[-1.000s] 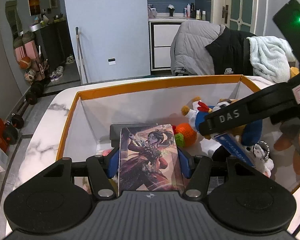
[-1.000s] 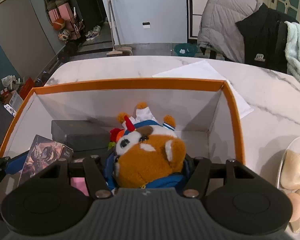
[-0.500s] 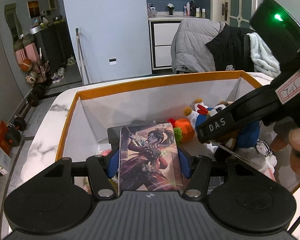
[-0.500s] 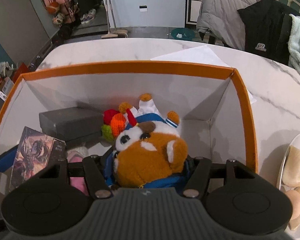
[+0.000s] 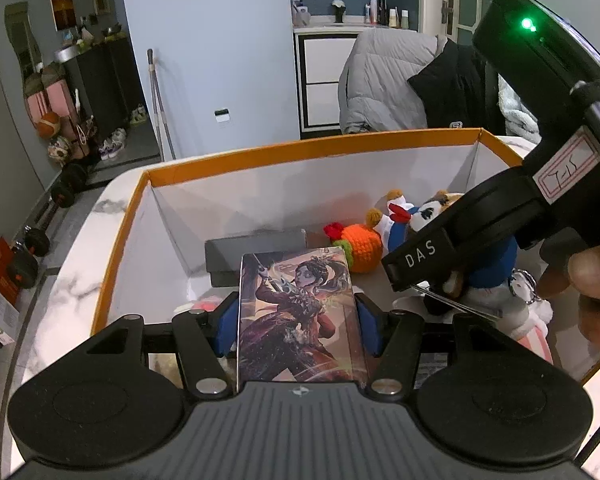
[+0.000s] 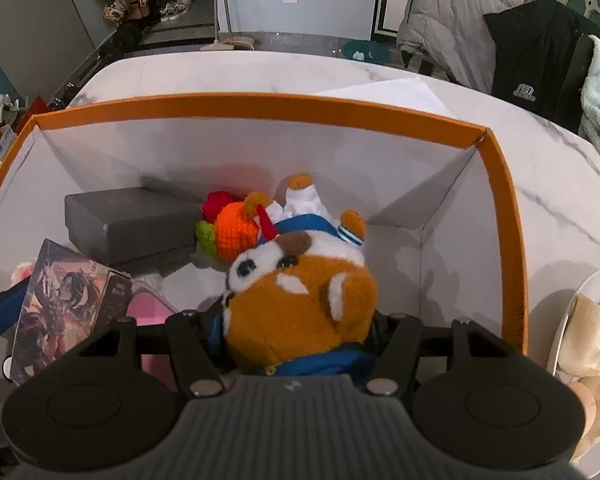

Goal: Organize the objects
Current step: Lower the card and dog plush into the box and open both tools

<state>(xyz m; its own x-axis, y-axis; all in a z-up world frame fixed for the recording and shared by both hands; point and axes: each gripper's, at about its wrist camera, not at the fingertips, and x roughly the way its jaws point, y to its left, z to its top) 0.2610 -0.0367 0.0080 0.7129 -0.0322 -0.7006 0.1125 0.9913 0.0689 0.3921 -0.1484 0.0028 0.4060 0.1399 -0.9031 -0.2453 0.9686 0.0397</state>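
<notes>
Left claw (image 5: pixel 300 316): blue pads pinching the card box (image 5: pixel 300 316) by its long sides, art face up, dead centre in the lower half of the left view. The card box also shows at lower left of the right view (image 6: pixel 64 308), one blue pad (image 6: pixel 0 316) against its left edge.

Right claw (image 6: pixel 296 328): clamped on the plush (image 6: pixel 300 308), brown-and-white head filling frame centre, blue outfit squeezed between the pads. In the left view the right claw's body cuts across from upper right, the plush (image 5: pixel 488 256) partly hidden behind it.

Both items sit over the open bin (image 6: pixel 260 106), orange rim, white walls, on a marble table (image 6: pixel 560 200).

Inside the bin: dark box (image 6: pixel 124 224) at centre left of the right view, orange crochet toy (image 6: pixel 236 236) just right of it and touching the plush. Something pink (image 6: pixel 148 308) lies under the card box, can't tell what.

White plate (image 6: pixel 576 308) at the right edge, outside the bin, cream fabric on it.
</notes>
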